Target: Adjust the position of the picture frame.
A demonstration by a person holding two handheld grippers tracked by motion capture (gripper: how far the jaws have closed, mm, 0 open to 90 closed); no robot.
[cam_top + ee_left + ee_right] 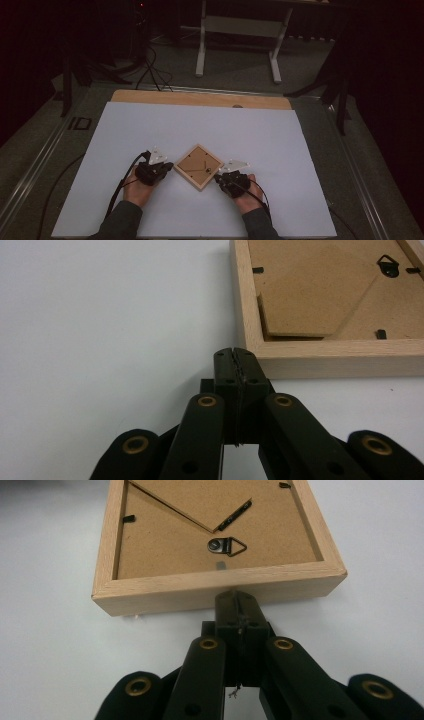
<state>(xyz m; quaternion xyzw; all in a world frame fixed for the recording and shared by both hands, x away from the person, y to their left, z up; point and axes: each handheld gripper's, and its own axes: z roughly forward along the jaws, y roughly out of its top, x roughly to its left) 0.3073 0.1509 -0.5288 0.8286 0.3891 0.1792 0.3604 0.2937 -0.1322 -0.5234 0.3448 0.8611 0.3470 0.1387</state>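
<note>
- Two tongs flanking a wooden picture frame (pixel 198 166), lying face down just below the middle of the high view, on the white sheet (pixel 150 125) covering the counter, turned like a diamond.
- Left tongs (pixel 169 166) sitting at the frame's left corner, jaws pressed fully together, gripping nothing.
- Left tongs (pixel 234 356) in their own view meeting the frame (pixel 320 347) at the lower left corner of its pale rim, at centre frame; contact too close to call.
- Right tongs (pixel 218 178) sitting at the frame's lower right edge, jaws likewise closed on nothing.
- Right tongs (pixel 235 599) in their own view butting against the near wall of the frame (pixel 220 587).
- Showing upward: brown backing board (pixel 170 545), metal hanging loop (pixel 226 546), small black clips.
</note>
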